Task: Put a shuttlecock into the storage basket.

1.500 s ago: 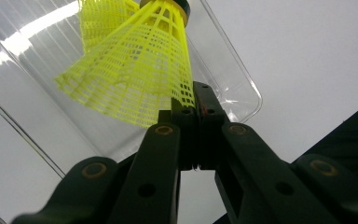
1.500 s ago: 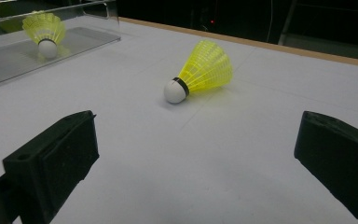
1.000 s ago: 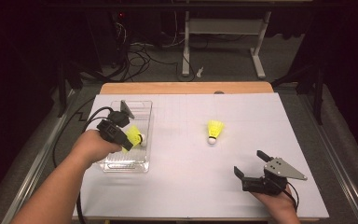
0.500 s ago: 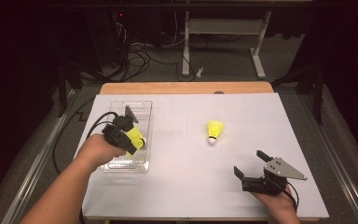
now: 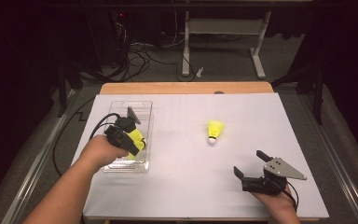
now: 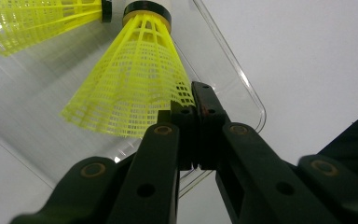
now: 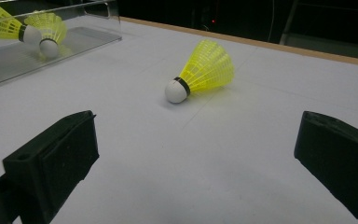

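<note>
White sheet [image 5: 186,186] covers a wooden table [image 5: 186,87], wood strip bare along the far edge. Dark room behind: grey floor, tangle of cables [image 5: 142,53], a white desk frame [image 5: 223,32] well beyond the table. Clear plastic tray [image 5: 142,109] sits at the left part of the sheet, long side running away from the person, near the sheet's left edge. Left gripper [image 5: 129,135] is over the tray, jaws pinched together on the skirt rim of a yellow shuttlecock [image 6: 130,88], cork pointing away from the camera in the left gripper view; whether it touches the tray floor is not clear. A second shuttlecock [image 6: 32,21] lies in the tray just beside it; in the right gripper view both show at the tray's end [image 7: 42,32]. A third shuttlecock [image 5: 214,130] lies on its side on the bare sheet around the middle, well apart from the tray and from both grippers. Right gripper [image 5: 251,170] rests low at the near right, jaws spread wide, holding nothing, pointed toward that loose shuttlecock. Sheet is bare between tray and loose shuttlecock, and across the far right; near edge is close behind the right hand [image 5: 275,200].
</note>
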Demonstrator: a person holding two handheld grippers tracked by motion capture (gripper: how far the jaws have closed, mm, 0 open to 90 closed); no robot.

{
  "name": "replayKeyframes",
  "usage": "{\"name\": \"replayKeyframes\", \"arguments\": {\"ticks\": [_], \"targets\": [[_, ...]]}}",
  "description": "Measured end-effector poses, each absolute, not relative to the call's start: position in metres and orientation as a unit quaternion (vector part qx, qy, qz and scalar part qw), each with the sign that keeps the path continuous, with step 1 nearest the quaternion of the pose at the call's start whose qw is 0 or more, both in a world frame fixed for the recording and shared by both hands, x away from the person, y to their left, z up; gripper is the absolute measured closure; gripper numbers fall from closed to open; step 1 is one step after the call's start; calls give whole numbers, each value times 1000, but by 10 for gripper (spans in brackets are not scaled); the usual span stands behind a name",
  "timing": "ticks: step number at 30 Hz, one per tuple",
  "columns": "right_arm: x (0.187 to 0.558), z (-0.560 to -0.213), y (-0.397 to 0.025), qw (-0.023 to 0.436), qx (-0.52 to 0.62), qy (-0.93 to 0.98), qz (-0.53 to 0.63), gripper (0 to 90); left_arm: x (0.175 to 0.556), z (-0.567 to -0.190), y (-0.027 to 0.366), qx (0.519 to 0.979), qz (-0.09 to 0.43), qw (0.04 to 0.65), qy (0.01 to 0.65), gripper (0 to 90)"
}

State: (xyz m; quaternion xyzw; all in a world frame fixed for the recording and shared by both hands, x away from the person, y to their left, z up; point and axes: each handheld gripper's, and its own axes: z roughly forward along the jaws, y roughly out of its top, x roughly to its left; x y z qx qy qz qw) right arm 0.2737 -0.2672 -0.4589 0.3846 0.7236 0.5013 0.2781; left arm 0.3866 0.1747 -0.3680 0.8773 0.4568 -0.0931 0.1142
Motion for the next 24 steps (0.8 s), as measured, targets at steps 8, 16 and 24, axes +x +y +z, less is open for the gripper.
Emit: {"name": "replayKeyframes", "arguments": {"ticks": [8, 16, 24], "targets": [[274, -459, -267, 279, 385, 723, 501, 2, 386, -370, 168, 878, -95, 117, 454, 884], [274, -459, -267, 278, 384, 724, 502, 3, 386, -374, 157, 877, -88, 106, 461, 874], [274, -459, -267, 278, 383, 723, 503, 2, 386, -379, 152, 874, -78, 93, 471, 874]]}}
